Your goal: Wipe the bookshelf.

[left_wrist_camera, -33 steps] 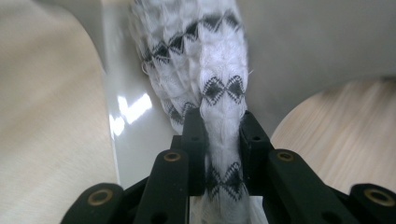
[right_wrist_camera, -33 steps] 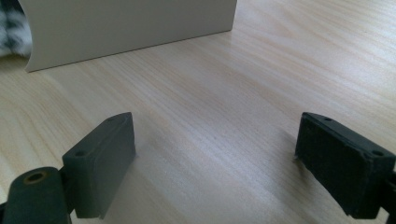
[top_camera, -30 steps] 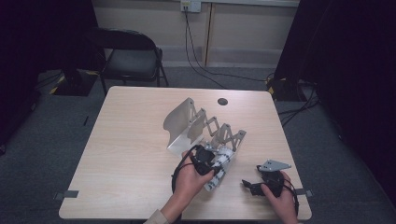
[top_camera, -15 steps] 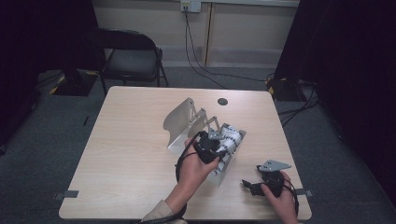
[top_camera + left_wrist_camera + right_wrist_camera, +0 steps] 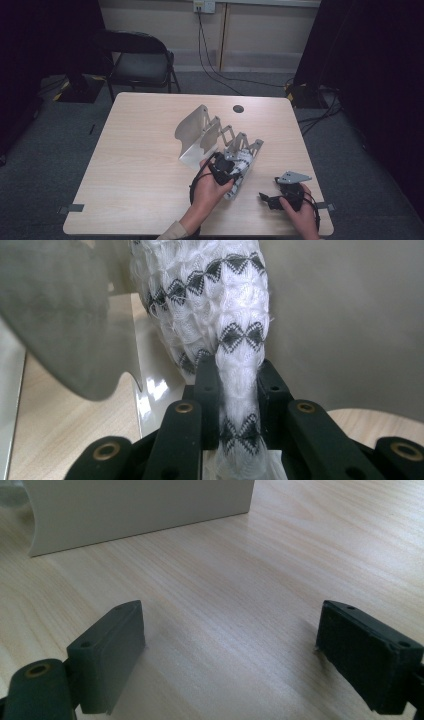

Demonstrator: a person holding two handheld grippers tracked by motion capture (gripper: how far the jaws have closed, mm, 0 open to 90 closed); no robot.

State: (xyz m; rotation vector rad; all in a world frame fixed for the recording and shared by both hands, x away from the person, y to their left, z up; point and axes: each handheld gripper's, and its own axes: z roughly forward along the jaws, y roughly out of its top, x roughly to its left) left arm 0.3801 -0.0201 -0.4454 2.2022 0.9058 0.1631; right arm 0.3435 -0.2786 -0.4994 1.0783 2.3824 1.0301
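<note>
Pale wood covers the table (image 5: 145, 165), where a metal rack (image 5: 205, 135) of upright plates stands near the middle, and a black folding chair (image 5: 137, 60) waits at 11 o'clock behind it. At 5 o'clock from the rack's centre, the left gripper (image 5: 231, 166) has its jaws clenched on a white knitted cloth with black diamonds (image 5: 225, 305), which lies between two rack plates. At 4 o'clock, near the table edge, the right gripper (image 5: 272, 200) rests with jaws spread wide and nothing between them.
</note>
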